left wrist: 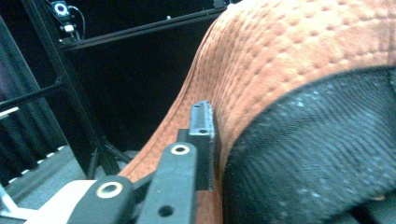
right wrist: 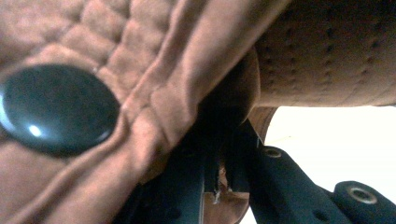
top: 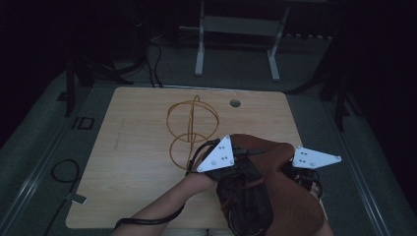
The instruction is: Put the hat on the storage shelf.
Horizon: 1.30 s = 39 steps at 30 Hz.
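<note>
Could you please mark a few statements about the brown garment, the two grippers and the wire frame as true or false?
1. The left gripper grips the brown garment. True.
2. The right gripper is open and away from the garment. False: its fingers pinch brown fabric.
3. The wire frame lies on the garment. False: it stands on the table beside it.
4. A dark button sits on the garment. True.

Close-up of a quilted brown garment (right wrist: pixel 154 70) pressed near the lens, with 1 large, glossy dark button (right wrist: pixel 56 108) at the left. The black jaws of the right hand-held gripper (right wrist: pixel 219 154) rise from the bottom, closed tight on a folded edge of the brown fabric. A pale surface (right wrist: pixel 336 144) glows at the lower right.
</note>
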Available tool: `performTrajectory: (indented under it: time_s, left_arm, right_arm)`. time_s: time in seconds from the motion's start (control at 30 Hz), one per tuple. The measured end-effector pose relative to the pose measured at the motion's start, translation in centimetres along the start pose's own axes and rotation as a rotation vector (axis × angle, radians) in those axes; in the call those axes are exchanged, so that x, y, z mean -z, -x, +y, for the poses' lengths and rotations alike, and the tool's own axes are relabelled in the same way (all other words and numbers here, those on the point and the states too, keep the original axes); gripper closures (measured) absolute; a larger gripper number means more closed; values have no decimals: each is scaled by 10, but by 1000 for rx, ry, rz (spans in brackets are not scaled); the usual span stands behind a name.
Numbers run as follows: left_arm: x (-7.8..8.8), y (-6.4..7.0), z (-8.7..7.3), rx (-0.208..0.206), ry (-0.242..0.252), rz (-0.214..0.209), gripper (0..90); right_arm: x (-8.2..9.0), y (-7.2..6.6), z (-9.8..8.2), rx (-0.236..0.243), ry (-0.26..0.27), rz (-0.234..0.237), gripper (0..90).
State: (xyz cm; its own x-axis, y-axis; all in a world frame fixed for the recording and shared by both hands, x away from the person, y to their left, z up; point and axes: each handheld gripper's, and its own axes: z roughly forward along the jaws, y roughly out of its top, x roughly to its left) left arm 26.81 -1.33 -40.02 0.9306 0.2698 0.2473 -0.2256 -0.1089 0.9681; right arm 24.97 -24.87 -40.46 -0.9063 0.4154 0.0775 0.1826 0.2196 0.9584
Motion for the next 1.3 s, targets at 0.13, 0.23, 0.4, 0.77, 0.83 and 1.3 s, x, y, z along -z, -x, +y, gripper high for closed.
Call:
performTrajectory:
  time_s: [0.13,0.23,0.4,0.77,0.83,1.3]
  left_arm:
    - [1,-3,3,19,6,12,705]
    - [2,-4,5,30,10,19,633]
    - [7,-7,6,46,4,75,412]
    - [20,-7,10,44,-22,84,364]
    - [31,-10,8,64,-23,102,348]
    - [96,-14,-23,129,-110,199,180]
  right_arm:
    - [3,-3,1,11,17,-16,872]
    - [5,-4,3,12,15,-26,874]
    - [9,-3,4,5,22,-32,874]
    - [20,2,4,-21,73,-47,877]
    - [30,5,6,-38,105,-60,877]
    - [46,40,17,-73,160,-205,876]
